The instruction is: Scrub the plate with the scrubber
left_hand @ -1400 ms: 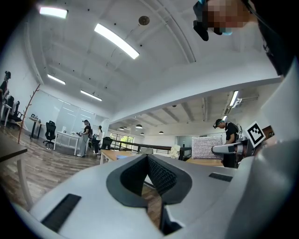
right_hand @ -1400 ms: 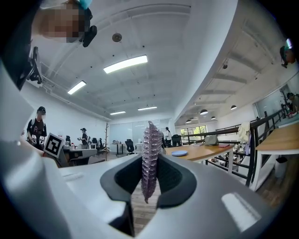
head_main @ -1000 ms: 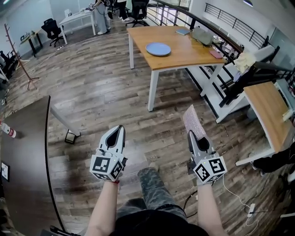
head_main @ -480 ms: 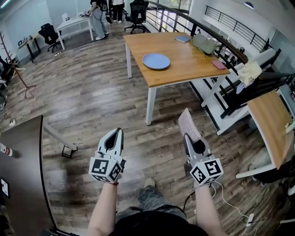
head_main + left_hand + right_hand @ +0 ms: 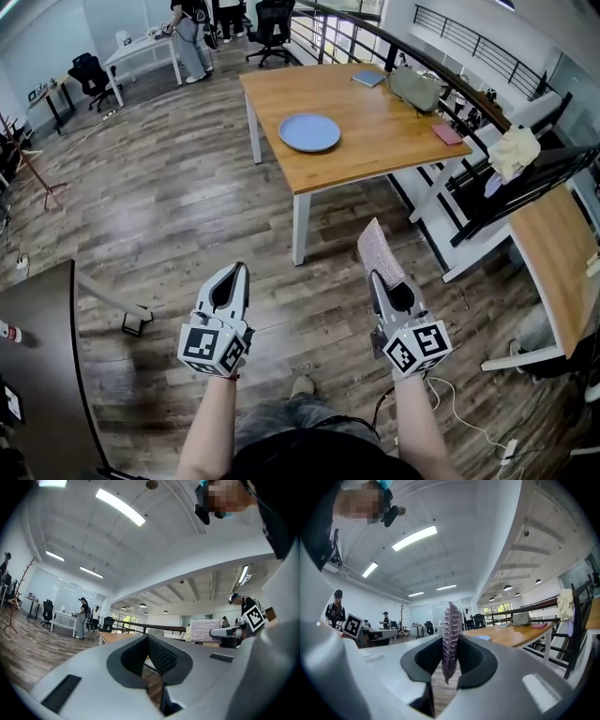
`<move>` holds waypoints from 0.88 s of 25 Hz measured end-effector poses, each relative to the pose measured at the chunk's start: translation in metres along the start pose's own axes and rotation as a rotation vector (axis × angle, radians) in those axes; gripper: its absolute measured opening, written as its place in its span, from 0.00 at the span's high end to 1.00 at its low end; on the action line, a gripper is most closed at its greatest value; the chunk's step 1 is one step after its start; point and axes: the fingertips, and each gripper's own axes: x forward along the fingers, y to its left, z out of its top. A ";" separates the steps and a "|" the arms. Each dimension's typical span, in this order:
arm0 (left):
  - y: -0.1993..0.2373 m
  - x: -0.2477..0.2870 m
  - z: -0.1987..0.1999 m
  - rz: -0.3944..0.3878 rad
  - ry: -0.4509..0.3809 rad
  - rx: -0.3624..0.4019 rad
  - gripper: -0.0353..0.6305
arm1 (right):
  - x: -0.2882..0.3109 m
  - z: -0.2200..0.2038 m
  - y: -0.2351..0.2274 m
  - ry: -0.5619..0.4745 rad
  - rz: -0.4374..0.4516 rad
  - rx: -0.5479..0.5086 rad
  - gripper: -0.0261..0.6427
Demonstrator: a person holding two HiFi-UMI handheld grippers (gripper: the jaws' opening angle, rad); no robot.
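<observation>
A blue plate [image 5: 310, 132] lies on a wooden table [image 5: 375, 141] a few steps ahead of me in the head view. My right gripper [image 5: 386, 278] is shut on a flat, knobbly pinkish scrubber [image 5: 380, 251], which stands up edge-on between the jaws [image 5: 450, 639]. My left gripper [image 5: 236, 272] is shut with nothing in it; its jaws meet in the left gripper view [image 5: 149, 641]. Both grippers hang over the wood floor, well short of the table. The plate shows as a thin blue sliver [image 5: 483, 638] in the right gripper view.
On the table's far side lie a grey bag [image 5: 414, 88], a blue notebook [image 5: 369, 78] and a pink pad [image 5: 447, 133]. A dark table [image 5: 42, 375] stands at my left, a second wooden desk [image 5: 553, 246] and black frame at my right. People stand at a far white desk [image 5: 145, 47].
The wooden table with the plate has come nearer and lower in the head view as I walk toward it. Both grippers keep their pose, the right still holding the scrubber.
</observation>
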 end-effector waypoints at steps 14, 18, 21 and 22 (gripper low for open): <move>0.044 0.079 -0.020 0.047 0.043 -0.020 0.95 | 0.073 -0.013 -0.046 0.018 0.008 0.026 0.84; 0.056 0.135 -0.020 0.012 0.038 -0.026 0.95 | 0.108 -0.010 -0.073 0.017 -0.018 0.018 0.84; 0.068 0.178 -0.013 -0.024 0.039 -0.019 0.95 | 0.140 -0.008 -0.089 0.017 -0.030 0.025 0.84; 0.072 0.191 -0.010 -0.039 0.039 -0.014 0.95 | 0.151 -0.007 -0.094 0.015 -0.034 0.027 0.84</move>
